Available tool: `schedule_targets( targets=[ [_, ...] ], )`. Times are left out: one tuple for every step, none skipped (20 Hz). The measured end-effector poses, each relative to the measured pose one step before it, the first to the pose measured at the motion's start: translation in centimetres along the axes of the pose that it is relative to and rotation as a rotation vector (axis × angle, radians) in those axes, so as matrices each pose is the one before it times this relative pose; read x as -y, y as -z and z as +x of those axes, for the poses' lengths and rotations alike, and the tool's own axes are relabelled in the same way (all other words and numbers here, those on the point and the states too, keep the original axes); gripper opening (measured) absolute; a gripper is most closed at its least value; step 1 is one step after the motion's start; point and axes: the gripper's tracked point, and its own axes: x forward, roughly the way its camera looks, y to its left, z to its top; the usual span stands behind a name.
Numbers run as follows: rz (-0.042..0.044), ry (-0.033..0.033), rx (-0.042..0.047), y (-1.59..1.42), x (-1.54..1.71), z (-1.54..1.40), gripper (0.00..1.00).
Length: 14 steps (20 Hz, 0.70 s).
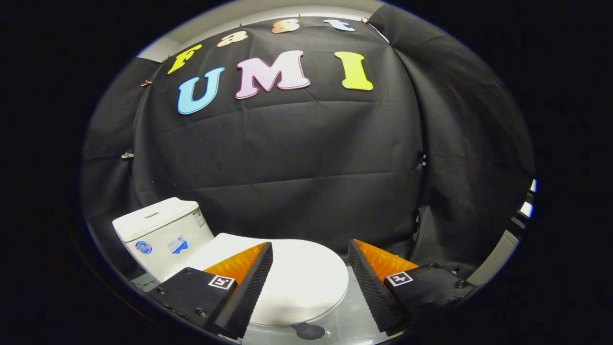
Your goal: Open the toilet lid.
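The hand-held gripper (310, 254) hangs with its two black ribbed fingers (249, 287) spread wide apart, gripping nothing. Between and just beyond them lies the smooth white oval toilet lid (301, 282), closed flat. Behind it, to the left, stands the white boxy ceramic cistern (163, 235) against the black cloth wall (287, 158).

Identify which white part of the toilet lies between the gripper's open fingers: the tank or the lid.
The lid: flat, oval and closed, it lies between the open gripper's fingers. The boxy tank stands upright beyond the left finger.
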Motion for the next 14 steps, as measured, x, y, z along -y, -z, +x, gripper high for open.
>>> schedule_targets(
  targets=[
    [-0.02428, 0.00245, -0.02209, 0.455, 0.172, -0.206, 0.98],
    [-0.01942, -0.00412, -0.00331, -0.002, -0.010, -0.042, 0.98],
    [-0.00964, -0.00765, -0.00659, -0.081, -0.038, -0.157, 0.98],
    [0.00284, -0.00593, -0.01140, 0.100, 0.026, -0.037, 0.98],
    [0.01660, -0.01145, -0.01730, 0.274, -0.098, -0.040, 0.98],
    [0.01716, -0.00863, -0.02281, 0.569, -0.155, -0.012, 0.98],
    [0.01663, -0.00389, -0.02490, 0.782, 0.140, -0.207, 0.98],
    [0.02202, -0.00989, -0.01894, 0.692, 0.269, -0.106, 0.98],
    [0.02855, -0.00764, -0.02837, 1.011, 0.272, -0.069, 0.98],
    [0.03428, -0.00294, -0.04565, 1.470, 0.331, 0.018, 0.98],
    [0.03246, 0.01732, -0.04935, 1.479, 0.782, 0.091, 0.98],
    [0.02651, 0.00866, -0.04151, 1.614, 0.775, 0.059, 0.98],
    [0.02844, 0.01079, -0.02576, 1.260, 0.763, 0.076, 0.98],
    [0.03273, 0.00824, -0.03305, 1.247, 0.764, 0.018, 0.98]
  ],
)
